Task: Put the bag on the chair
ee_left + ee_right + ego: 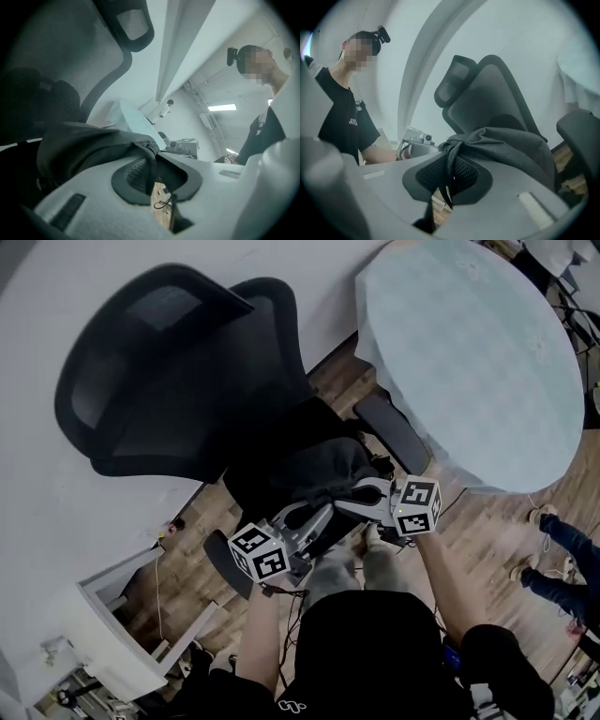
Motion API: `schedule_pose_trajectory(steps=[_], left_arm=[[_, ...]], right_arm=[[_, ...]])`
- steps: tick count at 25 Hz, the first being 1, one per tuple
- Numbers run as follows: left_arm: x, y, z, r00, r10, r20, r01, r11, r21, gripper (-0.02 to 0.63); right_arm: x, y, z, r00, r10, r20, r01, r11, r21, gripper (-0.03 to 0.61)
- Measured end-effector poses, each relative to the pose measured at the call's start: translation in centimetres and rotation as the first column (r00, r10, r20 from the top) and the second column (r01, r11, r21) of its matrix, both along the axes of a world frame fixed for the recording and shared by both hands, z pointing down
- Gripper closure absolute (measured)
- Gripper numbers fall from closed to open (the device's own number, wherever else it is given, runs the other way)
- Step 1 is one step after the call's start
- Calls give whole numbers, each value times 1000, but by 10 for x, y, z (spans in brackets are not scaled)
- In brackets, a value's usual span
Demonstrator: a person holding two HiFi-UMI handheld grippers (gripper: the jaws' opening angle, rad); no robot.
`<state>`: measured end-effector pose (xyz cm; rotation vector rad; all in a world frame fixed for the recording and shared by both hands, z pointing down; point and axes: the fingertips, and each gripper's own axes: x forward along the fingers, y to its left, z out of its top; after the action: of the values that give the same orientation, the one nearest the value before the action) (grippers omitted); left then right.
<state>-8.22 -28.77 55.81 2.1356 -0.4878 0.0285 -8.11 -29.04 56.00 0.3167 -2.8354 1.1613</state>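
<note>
A black mesh office chair (178,381) with a headrest stands against the white wall. The dark grey fabric bag (319,470) is over its seat; whether it rests there I cannot tell. My left gripper (314,512) comes in from the lower left and is shut on a fold of the bag (89,145), with fabric pinched between the pads (138,173). My right gripper (364,493) comes from the right and is shut on a gathered edge of the bag (511,150). The chair back (492,93) rises behind the bag.
A round pale table (478,362) stands close on the right, next to the chair's armrest (394,432). A white cabinet (103,624) is at the lower left on the wooden floor. Another person's legs (562,563) show at the right edge.
</note>
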Motion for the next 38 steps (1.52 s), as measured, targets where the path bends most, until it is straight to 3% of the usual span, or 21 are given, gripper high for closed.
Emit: schedule_pose_trajectory(steps=[6, 20, 27, 30, 32, 35, 38], left_arm=[[-8, -40, 20, 998, -52, -38, 51, 998, -34, 578], [-37, -146, 60, 990, -132, -54, 128, 990, -62, 578], [-56, -193, 86, 963, -262, -67, 253, 960, -121, 575], [-55, -200, 96, 956, -284, -75, 269, 948, -169, 575], [-56, -199, 100, 951, -298, -81, 278, 940, -196, 565], [-64, -188, 101, 943, -331, -40, 318, 929, -191, 534], [-82, -169, 93, 930, -366, 15, 364, 919, -147, 470]], right_arm=[[-4, -41, 21, 991, 132, -27, -133, 991, -23, 541], [-30, -146, 62, 958, 198, -205, -208, 978, -27, 541], [-45, -193, 89, 921, 217, -323, -251, 966, -66, 541], [-42, -200, 101, 900, 227, -373, -278, 957, -88, 541], [-37, -199, 101, 890, 245, -384, -299, 950, -89, 500], [-32, -189, 95, 903, 254, -345, -317, 938, -140, 391], [-23, -168, 90, 902, 246, -355, -317, 935, -158, 375]])
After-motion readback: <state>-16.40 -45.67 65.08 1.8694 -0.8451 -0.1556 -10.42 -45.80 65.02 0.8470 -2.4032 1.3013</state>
